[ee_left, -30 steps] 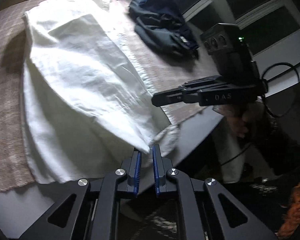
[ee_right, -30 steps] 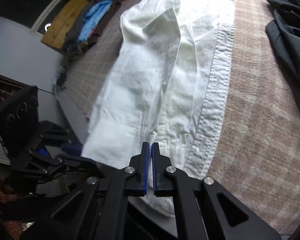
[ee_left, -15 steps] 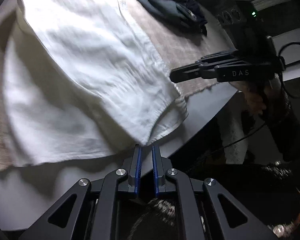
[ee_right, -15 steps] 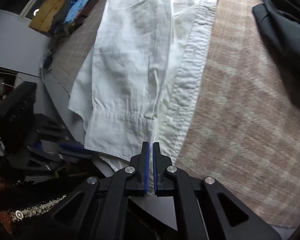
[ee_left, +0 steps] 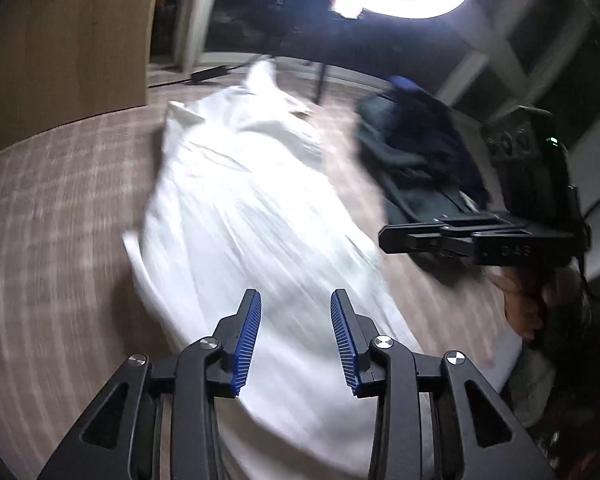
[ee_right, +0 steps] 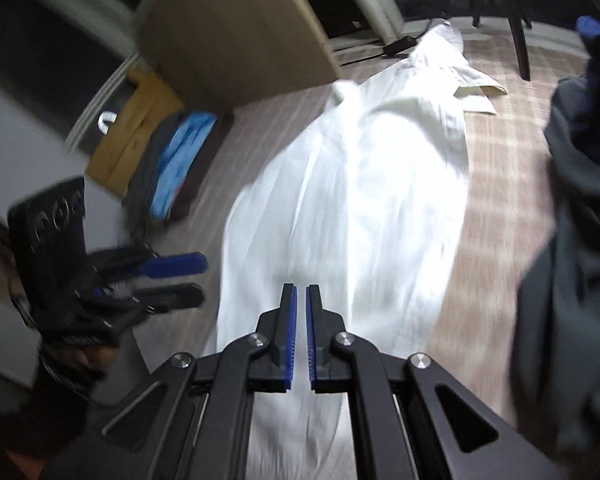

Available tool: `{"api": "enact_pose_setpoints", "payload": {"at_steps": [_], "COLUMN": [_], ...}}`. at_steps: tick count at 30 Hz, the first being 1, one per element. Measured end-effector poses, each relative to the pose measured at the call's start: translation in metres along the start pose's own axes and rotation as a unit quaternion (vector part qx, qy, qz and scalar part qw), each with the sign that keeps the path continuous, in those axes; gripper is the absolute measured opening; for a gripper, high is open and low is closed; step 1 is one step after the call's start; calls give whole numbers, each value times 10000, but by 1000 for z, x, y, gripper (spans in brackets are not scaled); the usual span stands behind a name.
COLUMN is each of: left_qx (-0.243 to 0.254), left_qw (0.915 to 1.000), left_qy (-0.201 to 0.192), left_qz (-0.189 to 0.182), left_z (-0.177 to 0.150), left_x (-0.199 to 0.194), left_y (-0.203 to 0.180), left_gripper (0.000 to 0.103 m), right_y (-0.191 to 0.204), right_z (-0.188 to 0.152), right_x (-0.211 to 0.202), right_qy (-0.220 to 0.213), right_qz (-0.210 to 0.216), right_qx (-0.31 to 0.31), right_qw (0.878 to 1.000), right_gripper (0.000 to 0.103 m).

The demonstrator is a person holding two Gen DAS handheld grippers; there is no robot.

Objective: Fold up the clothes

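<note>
Lying lengthwise on the plaid-covered counter (ee_left: 60, 216), the white shirt (ee_left: 252, 216) stretches from its collar at the far end to its hem under the two claws, with a heap of dark clothes (ee_left: 416, 160) just beside it on the right.

The likeliest trouble from here is a lopsided fold: the left claw (ee_left: 296, 336) is letting go while the right claw (ee_right: 301, 336) is not, so if one side of the hem drops freely and the other stays pinched or dragged, the cloth could twist or bunch near the counter's edge. The loose hem might also slide off the near edge, since it lies right at it. Both views are blurred, so fine creases cannot be judged.

The left claw's jaws are opening, standing moderately apart; the shirt shows behind the gap, but the blue pads (ee_left: 248, 340) press on nothing. The right claw's jaws are all but closed, with only a thin slit between the pads; whether a fold of shirt is nipped there cannot be told.
</note>
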State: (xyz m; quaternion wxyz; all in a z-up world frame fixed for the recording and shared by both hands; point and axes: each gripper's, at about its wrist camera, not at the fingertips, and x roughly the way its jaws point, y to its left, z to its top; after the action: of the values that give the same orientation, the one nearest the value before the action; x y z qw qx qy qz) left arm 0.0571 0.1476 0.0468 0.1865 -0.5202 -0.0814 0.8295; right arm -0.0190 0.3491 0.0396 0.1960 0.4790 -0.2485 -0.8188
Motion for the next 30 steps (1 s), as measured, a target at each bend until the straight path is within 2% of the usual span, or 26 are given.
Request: {"api": "enact_pose_setpoints", "payload": {"at_steps": [3,5,7,9,10,11,12,13,15,16,19,22,24,27,30], "left_qx": [-322,-558,-784,-619,-437,-263,-118,30,319,424,184,-77,144,501,441], "left_qw": [9987,9964,9949,9969,9986,9995,9997,9993,9974,9957,9949,9950,9940,9882,9882], "left_qy": [229,413,589,447,261,67,-146,-328,-303,-219,184,298,299,325,134], "left_qz": [324,483,244,191,173,159,158,188,579,796,975,954,1041,1413,1459], "left_z": [15,23,25,39,52,66,85,102,135,150,177,185,186,190,200], "left_x": [36,58,58,41,30,21,18,17,40,55,103,127,135,145,142], "left_y": [34,58,71,68,63,58,55,52,51,52,71,85,81,72,79], "left_gripper": [35,33,31,33,43,51,66,72,72,71,71,68,68,69,70], "right_y": [-21,-33,-35,-41,-45,-49,-56,-65,-84,-95,-124,-140,-143,-135,-130], "right_z": [26,32,33,42,47,53,62,73,97,110,141,157,162,165,166], "right_x": [32,64,83,63,50,37,24,13,2,2,16,40,56,75,78], "right_qy": [-15,413,913,678,493,308,42,-286,-646,-742,-655,-432,-284,-222,-308], "right_qz": [94,-204,-675,-566,-474,-380,-426,-577,-769,-729,-706,-409,-257,-302,-154], "right_qx": [170,174,-112,-126,-87,-48,28,132,367,501,890,1168,1190,922,774], "right_qw": [9998,9988,9935,9960,9976,9988,9991,9978,9943,9933,9914,9914,9922,9950,9964], "right_gripper": [9,9,7,8,13,24,30,38,39,39,39,41,41,41,41]}}
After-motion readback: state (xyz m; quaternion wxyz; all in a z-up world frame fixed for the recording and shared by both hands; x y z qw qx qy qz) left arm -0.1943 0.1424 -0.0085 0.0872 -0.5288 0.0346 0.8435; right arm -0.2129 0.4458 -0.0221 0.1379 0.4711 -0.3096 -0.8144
